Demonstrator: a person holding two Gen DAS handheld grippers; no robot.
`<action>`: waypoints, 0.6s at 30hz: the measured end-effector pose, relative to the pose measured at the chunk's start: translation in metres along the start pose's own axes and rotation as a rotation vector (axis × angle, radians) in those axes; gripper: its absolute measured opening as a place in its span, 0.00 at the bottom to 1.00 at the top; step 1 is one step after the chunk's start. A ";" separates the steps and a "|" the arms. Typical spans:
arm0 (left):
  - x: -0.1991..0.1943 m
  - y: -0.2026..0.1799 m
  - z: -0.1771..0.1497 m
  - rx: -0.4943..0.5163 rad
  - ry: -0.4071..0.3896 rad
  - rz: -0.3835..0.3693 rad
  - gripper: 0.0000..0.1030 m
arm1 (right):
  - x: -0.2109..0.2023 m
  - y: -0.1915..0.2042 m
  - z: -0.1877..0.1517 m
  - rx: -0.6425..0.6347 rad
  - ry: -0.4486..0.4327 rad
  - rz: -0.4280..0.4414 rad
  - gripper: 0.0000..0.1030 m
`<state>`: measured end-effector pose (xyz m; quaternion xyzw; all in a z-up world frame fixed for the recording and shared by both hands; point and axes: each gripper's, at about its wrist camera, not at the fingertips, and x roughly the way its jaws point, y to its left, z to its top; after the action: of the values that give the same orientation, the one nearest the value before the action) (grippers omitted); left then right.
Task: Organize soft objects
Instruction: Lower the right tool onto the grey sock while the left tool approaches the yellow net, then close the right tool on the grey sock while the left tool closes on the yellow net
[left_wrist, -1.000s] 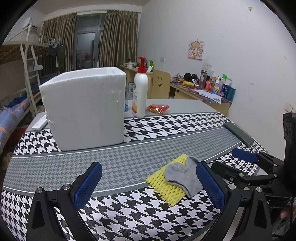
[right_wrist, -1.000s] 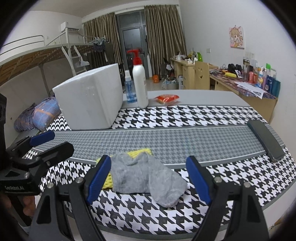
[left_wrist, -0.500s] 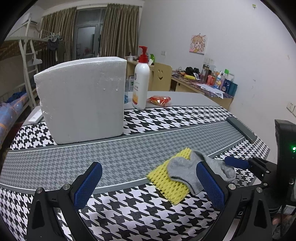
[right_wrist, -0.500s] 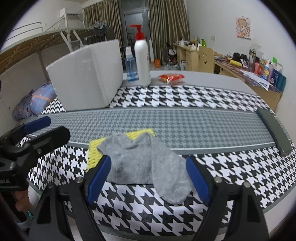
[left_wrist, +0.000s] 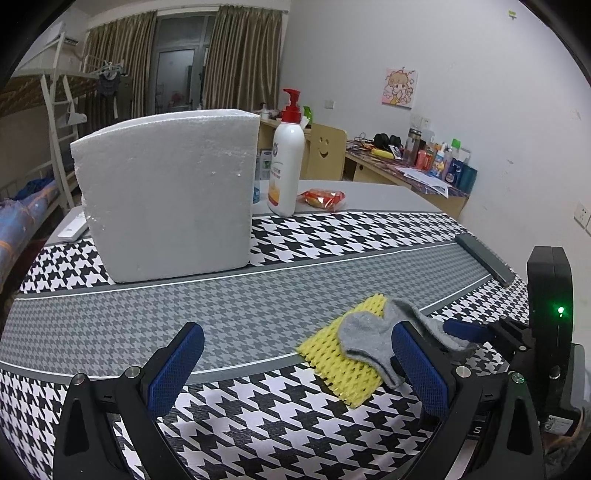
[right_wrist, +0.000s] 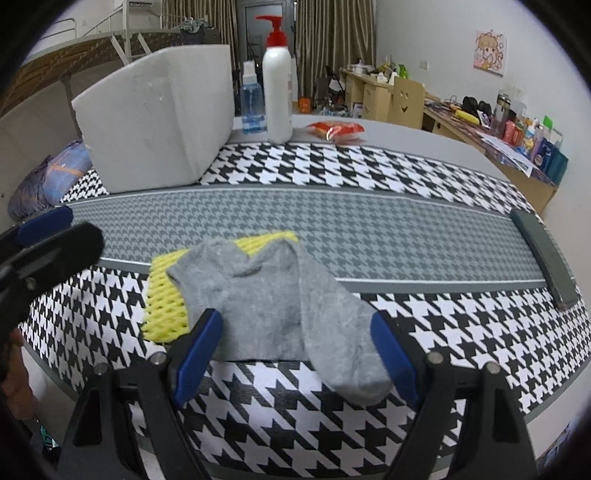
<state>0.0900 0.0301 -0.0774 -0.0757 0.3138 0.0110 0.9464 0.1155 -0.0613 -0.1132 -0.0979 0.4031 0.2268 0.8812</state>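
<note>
A grey sock (right_wrist: 280, 306) lies near the desk's (right_wrist: 369, 229) front edge, partly draped over a yellow foam net (right_wrist: 164, 295). The right gripper (right_wrist: 295, 354) has its fingers released, spread wide on either side of the sock. The left gripper (left_wrist: 295, 373), also released, holds nothing. A white foam box (left_wrist: 166, 192) stands toward the back left.

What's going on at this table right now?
A person holds a two-finger gripper in each hand over a houndstooth-covered table. The right gripper is open, its jaws straddling a grey sock that lies partly on a yellow foam net; the pads do not press on it yet. The left gripper is open and empty, off to the side. A white foam box stands further back.
</note>
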 end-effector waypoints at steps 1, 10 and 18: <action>0.000 0.000 0.000 0.001 0.001 -0.002 0.99 | 0.001 -0.001 0.000 0.006 0.003 0.006 0.83; 0.011 -0.008 -0.001 0.018 0.038 -0.016 0.99 | 0.000 -0.008 0.000 0.013 0.008 0.003 0.55; 0.025 -0.030 -0.008 0.096 0.095 -0.035 0.99 | -0.005 -0.031 -0.003 0.087 -0.009 0.035 0.21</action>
<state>0.1073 -0.0010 -0.0944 -0.0363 0.3573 -0.0243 0.9330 0.1260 -0.0907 -0.1118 -0.0513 0.4104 0.2250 0.8822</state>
